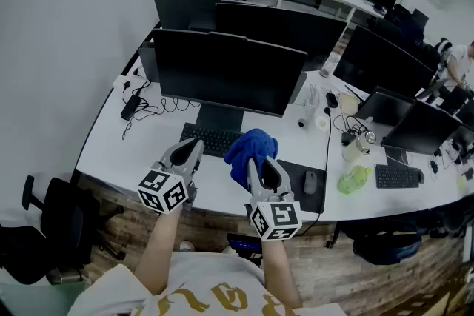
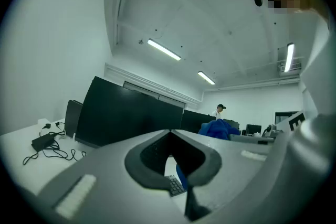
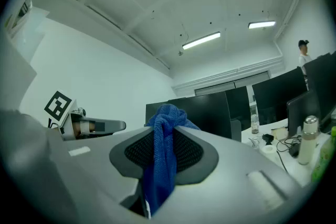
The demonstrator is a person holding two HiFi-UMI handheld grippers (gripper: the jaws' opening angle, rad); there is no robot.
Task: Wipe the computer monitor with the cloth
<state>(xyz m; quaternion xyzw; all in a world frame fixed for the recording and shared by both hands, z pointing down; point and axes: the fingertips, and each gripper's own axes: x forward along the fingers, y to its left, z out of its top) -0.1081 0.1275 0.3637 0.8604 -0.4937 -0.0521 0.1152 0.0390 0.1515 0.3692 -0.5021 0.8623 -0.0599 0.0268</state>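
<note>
A big dark computer monitor point(image 1: 226, 70) stands on the white desk point(image 1: 118, 148), its screen off. My right gripper point(image 1: 261, 165) is shut on a bunched blue cloth point(image 1: 250, 151), held up in front of the monitor's lower right part, over the keyboard point(image 1: 211, 138). In the right gripper view the blue cloth point(image 3: 164, 157) hangs pinched between the jaws, with the monitor point(image 3: 207, 110) behind. My left gripper point(image 1: 189, 152) hovers left of the cloth, jaws shut with nothing in them. The left gripper view shows the monitor point(image 2: 126, 113) and the cloth point(image 2: 218, 128) to its right.
Cables and a power brick point(image 1: 132, 106) lie at the desk's left. A mouse point(image 1: 310, 182) on a dark pad, a green bottle point(image 1: 354, 178) and more monitors point(image 1: 381, 59) are to the right. A black chair point(image 1: 44, 222) stands at the lower left. A person point(image 1: 458, 63) sits far right.
</note>
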